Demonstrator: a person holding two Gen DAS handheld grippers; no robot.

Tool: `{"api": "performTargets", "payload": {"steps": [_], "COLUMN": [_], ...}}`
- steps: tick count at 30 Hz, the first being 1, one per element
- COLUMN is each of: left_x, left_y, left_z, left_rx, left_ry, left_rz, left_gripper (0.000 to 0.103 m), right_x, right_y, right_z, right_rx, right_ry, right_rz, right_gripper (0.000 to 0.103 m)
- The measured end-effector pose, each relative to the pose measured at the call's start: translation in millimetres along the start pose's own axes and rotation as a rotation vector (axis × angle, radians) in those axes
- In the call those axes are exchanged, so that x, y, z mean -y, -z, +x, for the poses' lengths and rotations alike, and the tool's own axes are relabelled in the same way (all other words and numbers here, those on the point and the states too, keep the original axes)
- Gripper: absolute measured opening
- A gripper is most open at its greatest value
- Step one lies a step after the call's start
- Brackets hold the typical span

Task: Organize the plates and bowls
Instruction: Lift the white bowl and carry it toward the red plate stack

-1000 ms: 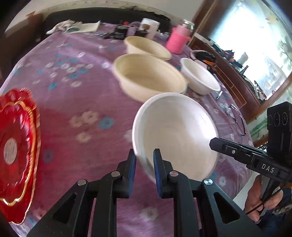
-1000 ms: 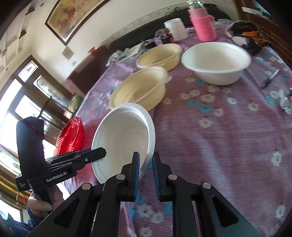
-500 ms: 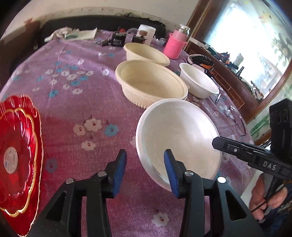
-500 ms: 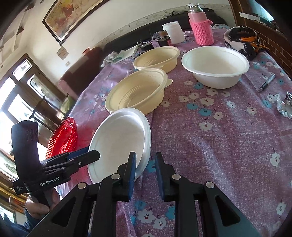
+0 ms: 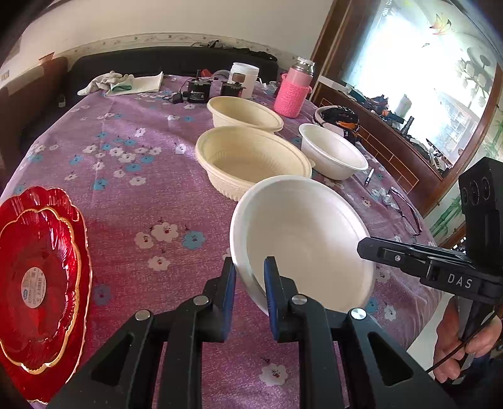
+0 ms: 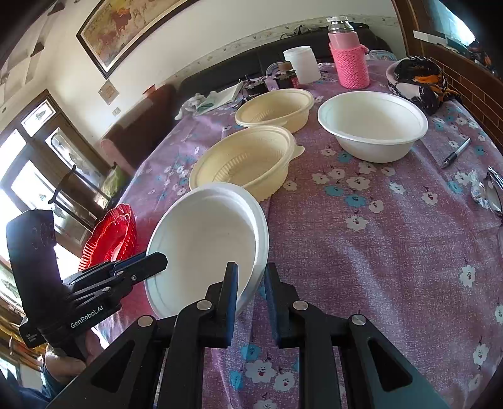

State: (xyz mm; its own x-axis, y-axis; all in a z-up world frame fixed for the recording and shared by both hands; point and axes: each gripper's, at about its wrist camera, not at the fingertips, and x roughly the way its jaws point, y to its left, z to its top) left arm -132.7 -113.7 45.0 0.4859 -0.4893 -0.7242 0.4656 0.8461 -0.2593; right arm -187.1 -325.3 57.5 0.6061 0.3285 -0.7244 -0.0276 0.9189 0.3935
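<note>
Altogether two white bowls (image 5: 301,239), two cream bowls (image 5: 251,163), two red plates (image 5: 37,277); both grippers' jaws closing on the nearer white bowl's rim.

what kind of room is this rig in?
Most likely a home living or dining room. A table under a purple floral tablecloth holds disposable bowls and household clutter, a framed painting hangs on the wall, and a dark sofa sits behind the table.

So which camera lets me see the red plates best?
The left wrist view. There the red plates face the camera, showing both gold-edged rims and the round sticker in the middle. The right wrist view shows the red plates only small and edge-on, partly hidden behind the left hand-held gripper.
</note>
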Motion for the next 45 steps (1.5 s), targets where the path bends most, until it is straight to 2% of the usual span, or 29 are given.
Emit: {"api": "performTargets", "payload": {"steps": [10,14,22,37,45], "left_x": [-6,-2,-4,-10,-20], "left_y": [1,0,3,6,6], "left_z": [-9,-16,-26,-36,-48], "left_rx": [0.029,0.073,0.111,0.14,0.166], "left_ry": [-0.021,-0.078,-0.109,-0.106,-0.111], "left_rz": [-0.008,0.026,0.044,0.033,0.005], "left_gripper": [0.017,0.017,0.017,0.017,0.017], "right_x": [-15,-22,-32,-46,-65], "right_y": [-2,-3,-2,0,-5], "right_z": [5,8,13,11,9], "right_rx": [-0.002,-0.004,-0.008,0.0,0.016], "right_ry": [0.02,0.031,0.047,0.074,0.09], "right_rz": [-0.037,-0.059,-0.075,-0.113,-0.174], "right_gripper": [0.019,0.019,0.019,0.019,0.019]}}
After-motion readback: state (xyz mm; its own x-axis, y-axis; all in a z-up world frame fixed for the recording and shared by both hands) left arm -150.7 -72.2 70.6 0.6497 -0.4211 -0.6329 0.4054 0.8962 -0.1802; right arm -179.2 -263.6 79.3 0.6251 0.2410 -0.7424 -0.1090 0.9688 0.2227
